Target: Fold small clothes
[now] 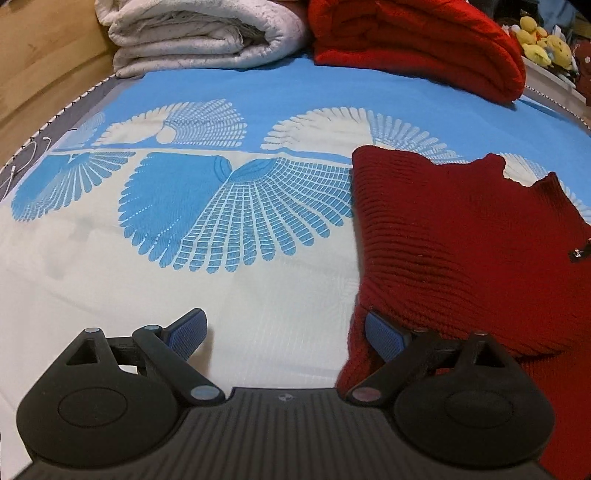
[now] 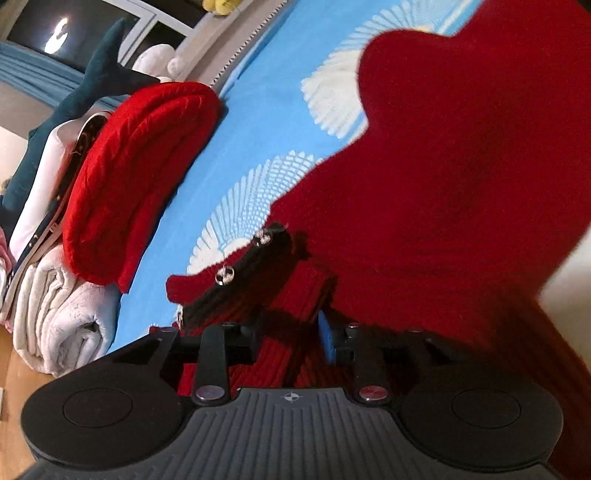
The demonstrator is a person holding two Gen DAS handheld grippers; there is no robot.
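A dark red ribbed knit garment [image 1: 461, 243] lies on the bed, on a blue and white bedsheet with fan-shaped feather prints [image 1: 229, 206]. In the left wrist view it covers the right side of the sheet, and its near corner drapes over the right blue-padded finger of the left gripper [image 1: 286, 334]. That gripper's jaws stand wide, with bare white sheet between them; the left pad touches no cloth.

In the right wrist view the same garment fills most of the frame, one part raised and blurred. The right gripper [image 2: 291, 334] has its jaws narrow, closed on a ribbed fold of the garment — a black trim with small round metal buttons [image 2: 224, 275] lies just beyond the left finger.

At the head of the bed a folded white quilted blanket [image 1: 199, 35] sits beside a folded bright red knit blanket [image 1: 417, 44], the two touching. Yellow plush toys [image 1: 543, 40] rest on a ledge past the bed's right edge, and a dark teal plush shark [image 2: 74, 99] lies behind the stacked bedding. A wooden side board [image 1: 40, 62] runs along the bed's left edge. The left and middle of the sheet lie bare — open room beside the garment.
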